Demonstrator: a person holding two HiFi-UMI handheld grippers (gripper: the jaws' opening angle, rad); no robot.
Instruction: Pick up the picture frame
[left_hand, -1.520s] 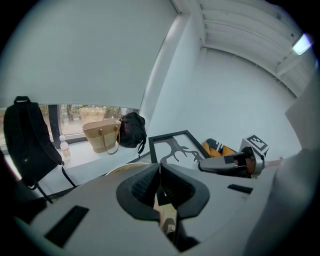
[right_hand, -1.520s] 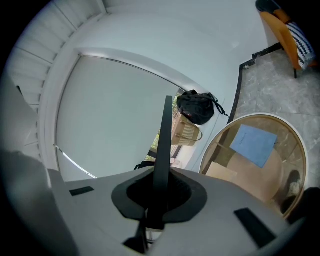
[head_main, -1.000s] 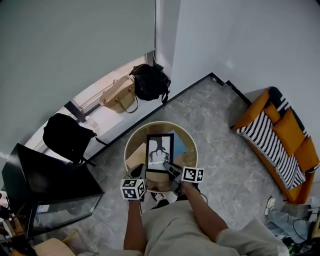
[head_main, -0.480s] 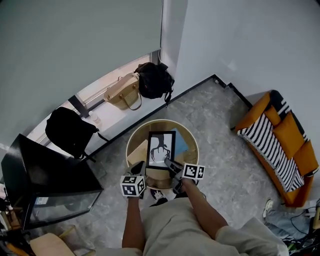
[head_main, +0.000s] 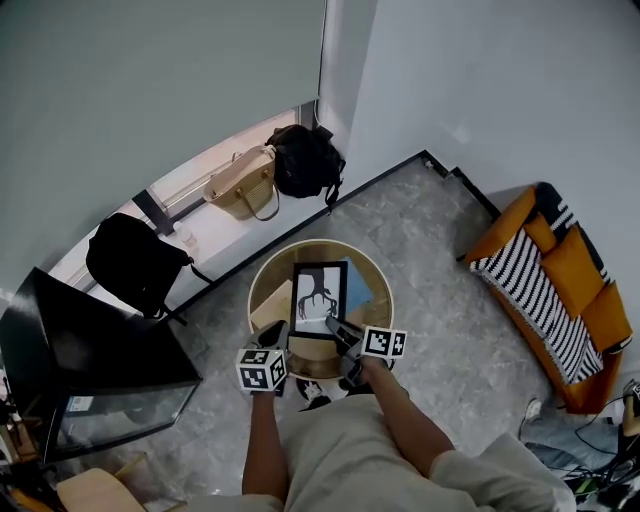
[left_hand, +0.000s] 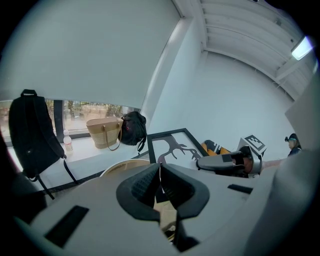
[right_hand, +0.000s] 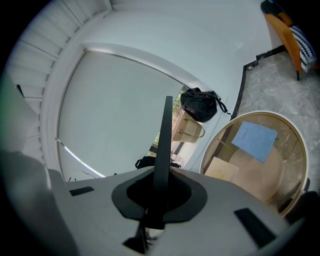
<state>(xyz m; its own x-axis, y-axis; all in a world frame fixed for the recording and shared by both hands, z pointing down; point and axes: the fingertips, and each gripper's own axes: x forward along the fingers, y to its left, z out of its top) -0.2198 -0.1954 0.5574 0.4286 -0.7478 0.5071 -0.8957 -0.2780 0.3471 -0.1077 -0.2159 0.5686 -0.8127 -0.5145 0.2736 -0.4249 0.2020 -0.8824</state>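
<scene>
The round surface (head_main: 378, 272) sits mid-picture on grey marbled floor (head_main: 440, 300). There's loads of bare floor to its right before the orange sofa (head_main: 560, 290) at the right edge. It's tighter on the left, with a window ledge (head_main: 215, 235) carrying a tan bag (head_main: 240, 185) and a black bag (head_main: 305, 160) at upper left. A big black box (head_main: 90, 350) sits at lower left.

The picture frame (head_main: 320, 298) is over the surface, long axis running up-down in the head view, art facing the camera. It has a thin black rectangular border and a white sheet with a dark branching shape.

The right hand-held gripper (head_main: 336, 328) is clamped on its lower right corner. In that gripper's own view the frame is an edge-on slim dark bar between the pads. The left hand-held gripper (head_main: 279, 334) is closed on nothing, just beside the frame's lower left.

The surface has a wood rim and clear top, with a blue sheet (head_main: 358, 287) underneath.
</scene>
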